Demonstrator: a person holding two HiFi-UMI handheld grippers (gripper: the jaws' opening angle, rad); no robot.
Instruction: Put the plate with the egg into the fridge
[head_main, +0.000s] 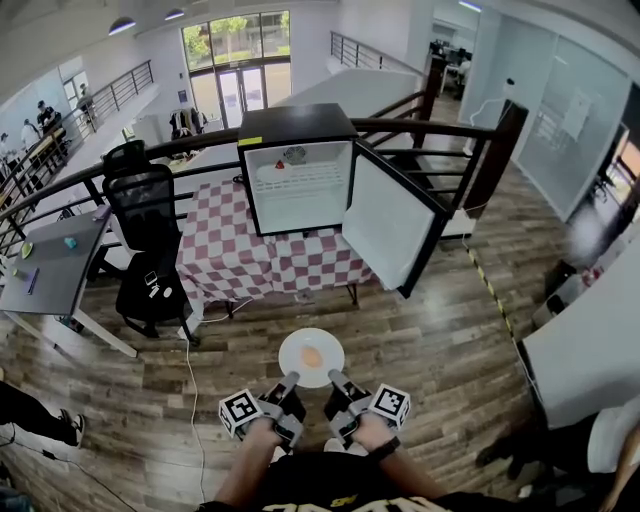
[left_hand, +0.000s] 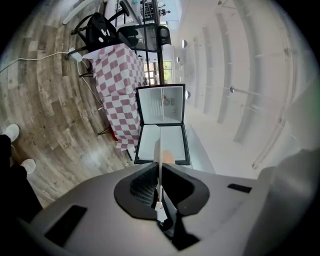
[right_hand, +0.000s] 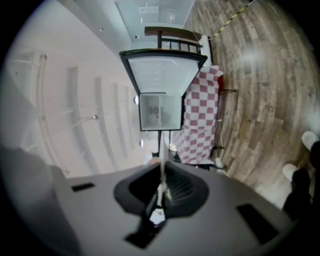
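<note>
White plate (head_main: 297, 346) is being gripped at its near rim by both tongs: the left tongs (head_main: 291, 381) and the right tongs (head_main: 333, 379) are each clamping thin china. It is hanging level above the wooden floor, carrying the egg (head_main: 312, 356). Carrying appears to be underway. The fridge (head_main: 297, 170) is standing open, well ahead on the checked counter (head_main: 235, 260). Next: walking closer, keeping level, sliding it inside.
</note>
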